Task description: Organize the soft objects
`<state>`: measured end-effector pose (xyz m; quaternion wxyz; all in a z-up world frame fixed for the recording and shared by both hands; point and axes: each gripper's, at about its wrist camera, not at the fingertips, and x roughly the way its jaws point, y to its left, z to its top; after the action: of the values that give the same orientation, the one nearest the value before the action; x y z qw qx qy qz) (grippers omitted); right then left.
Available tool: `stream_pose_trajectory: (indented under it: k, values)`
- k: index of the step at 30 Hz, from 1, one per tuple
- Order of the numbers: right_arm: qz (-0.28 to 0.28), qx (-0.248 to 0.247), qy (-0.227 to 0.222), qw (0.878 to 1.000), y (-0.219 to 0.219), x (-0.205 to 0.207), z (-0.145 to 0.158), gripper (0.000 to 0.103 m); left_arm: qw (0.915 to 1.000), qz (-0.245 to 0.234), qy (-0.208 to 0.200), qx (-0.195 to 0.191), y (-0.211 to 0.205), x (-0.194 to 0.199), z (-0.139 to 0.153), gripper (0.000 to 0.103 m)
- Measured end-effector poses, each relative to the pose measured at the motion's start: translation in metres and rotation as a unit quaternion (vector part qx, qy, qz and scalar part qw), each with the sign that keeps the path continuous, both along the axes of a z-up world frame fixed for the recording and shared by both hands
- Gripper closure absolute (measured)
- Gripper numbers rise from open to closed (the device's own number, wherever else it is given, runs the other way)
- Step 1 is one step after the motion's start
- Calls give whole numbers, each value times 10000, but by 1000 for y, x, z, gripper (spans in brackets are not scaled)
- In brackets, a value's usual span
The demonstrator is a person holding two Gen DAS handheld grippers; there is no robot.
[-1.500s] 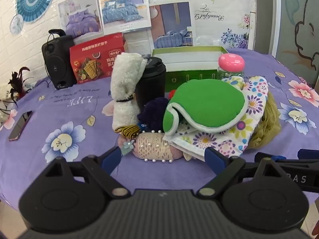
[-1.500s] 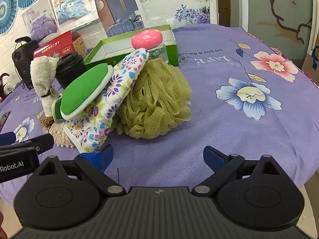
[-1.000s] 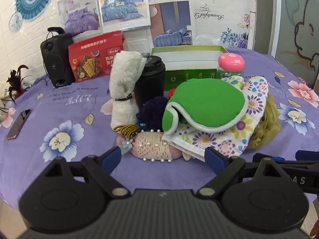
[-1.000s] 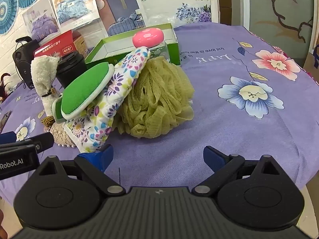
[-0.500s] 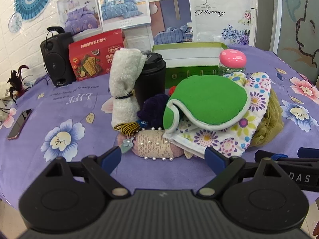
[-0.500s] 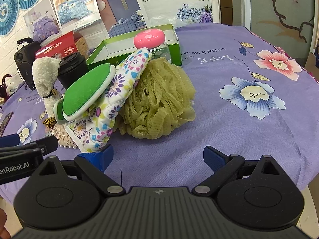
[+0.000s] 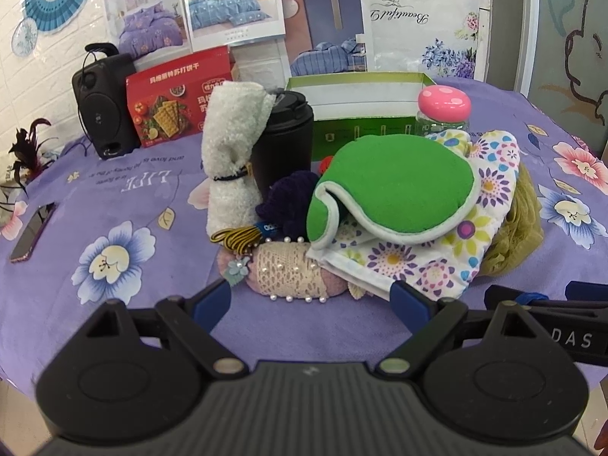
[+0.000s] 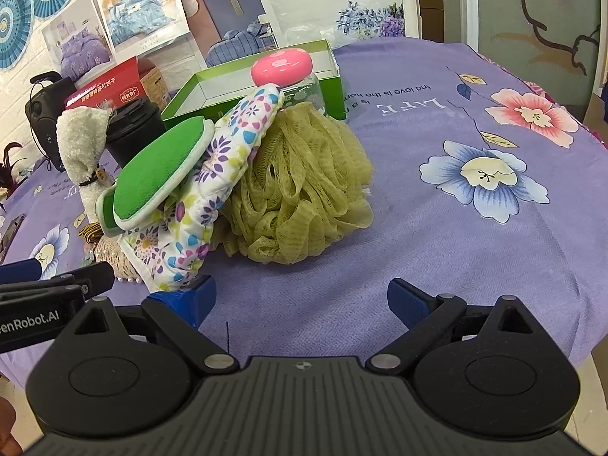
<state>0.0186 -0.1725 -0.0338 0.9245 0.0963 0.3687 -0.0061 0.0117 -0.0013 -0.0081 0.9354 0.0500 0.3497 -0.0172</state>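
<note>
A heap of soft things lies mid-table: a green pad (image 7: pixel 395 182) (image 8: pixel 155 167) on a floral oven mitt (image 7: pixel 448 250) (image 8: pixel 212 174), an olive mesh bath pouf (image 8: pixel 296 190) (image 7: pixel 516 224), a rolled white towel (image 7: pixel 231 152) (image 8: pixel 81 140), a dark purple knit piece (image 7: pixel 288 197), and a pink lace-and-pearl roll (image 7: pixel 288 273). My left gripper (image 7: pixel 309 298) is open just short of the pearl roll. My right gripper (image 8: pixel 300 298) is open before the pouf, holding nothing, its left fingertip near the mitt's cuff.
Behind the heap stand a green open box (image 7: pixel 357 102) (image 8: pixel 243 83), a pink-capped jar (image 7: pixel 444 108) (image 8: pixel 283 64), a black cup (image 7: pixel 283 133), a red cracker box (image 7: pixel 178 95) and a black speaker (image 7: pixel 102 102). A phone (image 7: pixel 30 231) lies at the left. The purple flowered cloth (image 8: pixel 456 197) ends at the table edge at right.
Both views have drifted slightly; the heap sits a little lower and closer in frame. Nothing on the table has moved, and both grippers stay open.
</note>
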Motion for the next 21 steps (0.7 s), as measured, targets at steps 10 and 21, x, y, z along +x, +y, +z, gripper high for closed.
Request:
stream_pose_trajectory:
  k: [10,21]
  values:
    - [21,-12,1,10000,2,-1,1,19,10000,10,23,15,-1,-1,0,11]
    - [54,-25,6,10000,3,-1,1,19,10000,22,36,23,1,0,0,11]
